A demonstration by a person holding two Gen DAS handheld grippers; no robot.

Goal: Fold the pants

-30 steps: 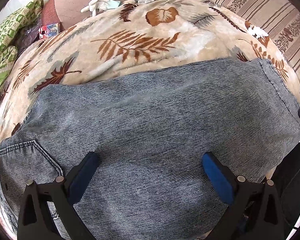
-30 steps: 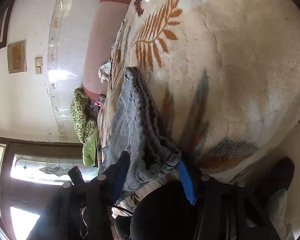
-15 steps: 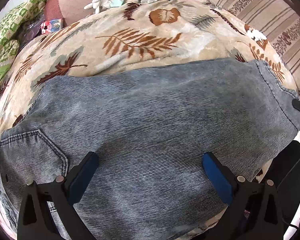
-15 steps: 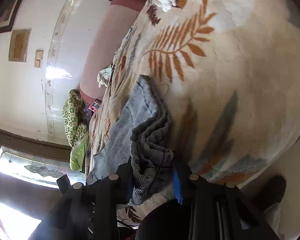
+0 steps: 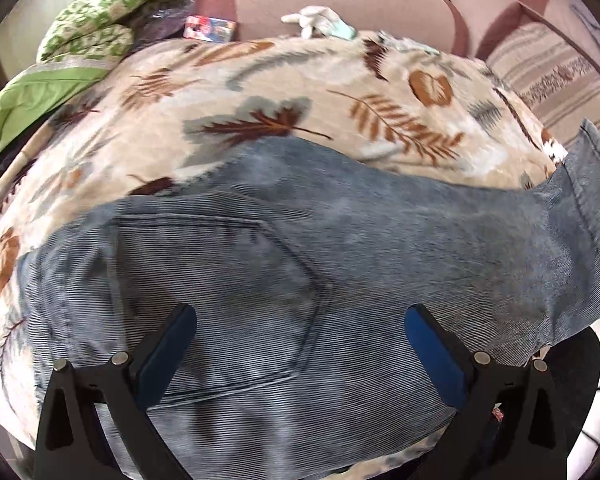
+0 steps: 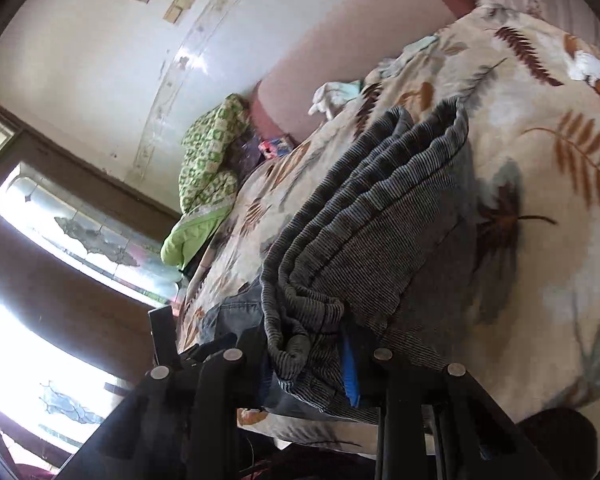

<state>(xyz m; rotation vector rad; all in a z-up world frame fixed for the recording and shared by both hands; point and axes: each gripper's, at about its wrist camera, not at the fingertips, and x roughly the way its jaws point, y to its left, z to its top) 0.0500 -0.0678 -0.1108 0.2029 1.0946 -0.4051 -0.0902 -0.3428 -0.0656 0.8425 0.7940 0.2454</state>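
Right gripper (image 6: 306, 364) clamped on bunched hem of pants (image 5: 300, 280) — thick wad could slip. Left gripper (image 5: 300, 344) spread wide, holding nothing — fold may skew on blanket (image 5: 260, 80).

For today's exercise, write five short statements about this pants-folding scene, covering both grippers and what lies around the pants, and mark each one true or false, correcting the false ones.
1. The right gripper is shut on the bunched leg end of the pants. True.
2. The left gripper is clamped on the pants. False: it is open, its fingers spread wide over the back pocket.
3. The pants lie on a leaf-print blanket. True.
4. The pants are plain black. False: they are faded blue-grey denim.
5. A green patterned cloth lies at the blanket's far left. True.
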